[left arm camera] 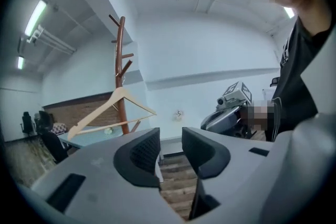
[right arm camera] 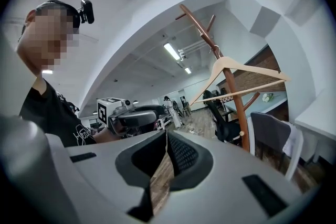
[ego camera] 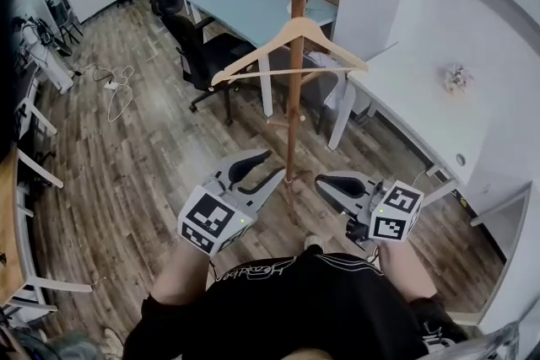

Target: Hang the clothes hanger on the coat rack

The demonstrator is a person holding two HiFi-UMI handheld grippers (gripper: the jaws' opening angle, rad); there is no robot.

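Observation:
A light wooden clothes hanger [ego camera: 253, 53] hangs by its hook from a peg of the brown coat rack [ego camera: 295, 105], straight ahead of me. It also shows in the left gripper view, hanger [left arm camera: 100, 111] on the rack [left arm camera: 121, 60], and in the right gripper view, hanger [right arm camera: 247, 67] on the rack [right arm camera: 234, 99]. My left gripper [ego camera: 268, 164] sits low near my body, left of the pole, with its jaws apart and nothing between them [left arm camera: 170, 152]. The right gripper [ego camera: 325, 185] is low on the right of the pole, its jaws together and empty [right arm camera: 167, 152]. Neither touches the hanger.
Behind the rack stand a pale blue table [ego camera: 253, 4] and a black office chair [ego camera: 202, 55]. A white desk [ego camera: 422, 97] runs along the right wall, with a grey chair [right arm camera: 273, 134] at it. Cables [ego camera: 114, 88] lie on the wooden floor to the left.

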